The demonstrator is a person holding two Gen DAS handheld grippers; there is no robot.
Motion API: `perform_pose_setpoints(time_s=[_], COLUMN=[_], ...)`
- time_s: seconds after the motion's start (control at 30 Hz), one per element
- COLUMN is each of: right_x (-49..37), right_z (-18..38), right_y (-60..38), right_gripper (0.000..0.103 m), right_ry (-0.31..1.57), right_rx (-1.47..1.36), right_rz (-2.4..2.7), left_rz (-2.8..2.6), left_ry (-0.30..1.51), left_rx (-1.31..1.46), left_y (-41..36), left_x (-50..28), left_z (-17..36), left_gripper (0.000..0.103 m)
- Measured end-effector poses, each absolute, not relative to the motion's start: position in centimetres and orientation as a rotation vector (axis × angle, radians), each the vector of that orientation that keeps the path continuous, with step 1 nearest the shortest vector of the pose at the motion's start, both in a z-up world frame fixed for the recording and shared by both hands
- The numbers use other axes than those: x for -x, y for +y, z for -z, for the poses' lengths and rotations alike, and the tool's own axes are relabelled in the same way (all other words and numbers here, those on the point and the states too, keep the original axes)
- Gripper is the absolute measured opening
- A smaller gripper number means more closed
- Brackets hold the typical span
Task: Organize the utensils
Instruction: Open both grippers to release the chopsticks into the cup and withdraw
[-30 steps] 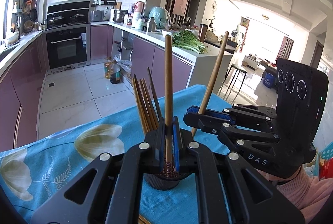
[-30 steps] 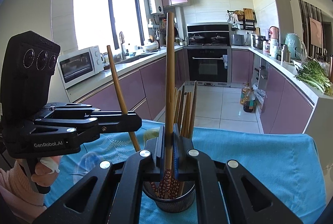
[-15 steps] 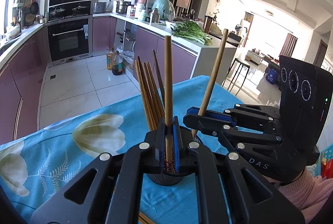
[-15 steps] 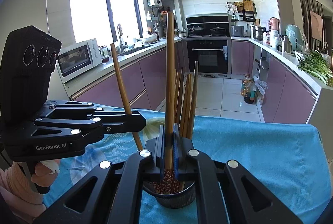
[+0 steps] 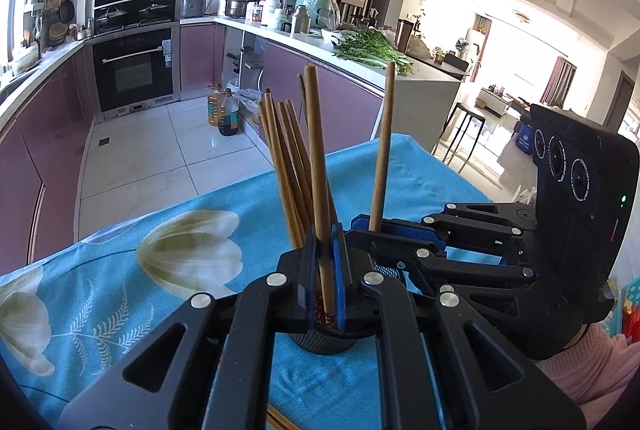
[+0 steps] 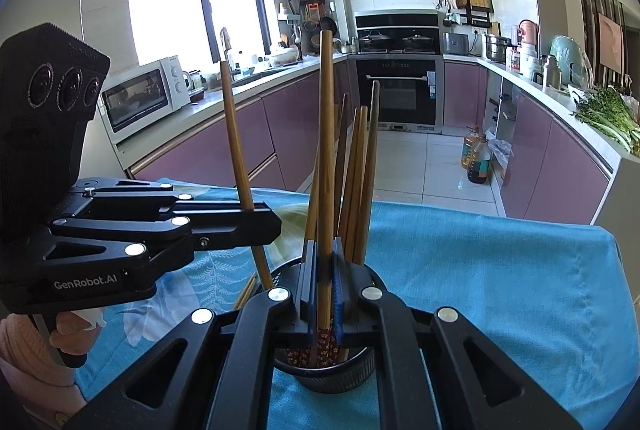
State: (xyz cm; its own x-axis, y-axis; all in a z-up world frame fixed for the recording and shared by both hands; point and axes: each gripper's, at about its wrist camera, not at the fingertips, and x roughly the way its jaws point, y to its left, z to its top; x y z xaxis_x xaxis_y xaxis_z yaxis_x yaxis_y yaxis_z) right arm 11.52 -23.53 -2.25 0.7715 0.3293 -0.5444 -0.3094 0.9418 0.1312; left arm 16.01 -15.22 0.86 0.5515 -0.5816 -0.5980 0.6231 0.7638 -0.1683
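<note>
Both held brown wooden chopsticks have sunk lower into the round black holder [image 6: 324,376]. The left gripper [image 5: 327,272] fingers pinch one chopstick [image 5: 316,158]; the right gripper [image 6: 324,280] pinches another [image 6: 326,134]. Several chopsticks already stand beyond the fingers; releasing remains, and strays lie on the blue-clothed worktop [image 6: 500,270].

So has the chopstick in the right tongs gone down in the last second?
Yes. The chopstick sits lower, deeper into the holder, with less of its patterned end showing above the rim.
</note>
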Motion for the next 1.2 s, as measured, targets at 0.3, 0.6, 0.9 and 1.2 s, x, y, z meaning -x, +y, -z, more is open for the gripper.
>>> perform_pose_setpoints(time_s=[0.3, 0.6, 0.9, 1.2], right_x=[-12.1, -12.9, -13.4, -12.6], right_z=[2.5, 2.9, 3.4, 3.2], right_y=[-23.6, -23.6, -24.5, -25.1], right_gripper=[0.006, 0.006, 0.007, 0.012], right_ry=[0.611, 0.627, 0.643, 0.626], right_rx=[-0.047, -0.068, -0.106, -0.131], right_rz=[-0.342, -0.332, -0.323, -0.323], left_rz=[0.7, 0.685, 0.682, 0.661], left_ry=[0.702, 0.722, 0.743, 0.73], left_rx=[-0.079, -0.082, -0.081, -0.085], left_y=[-15.8, -15.9, -16.0, -15.4], left_x=[-17.1, -18.0, -18.5, -18.0], left_z=[-0.3, 0.3, 0.9, 1.3], left_gripper=[0.008, 0.009, 0.011, 0.021])
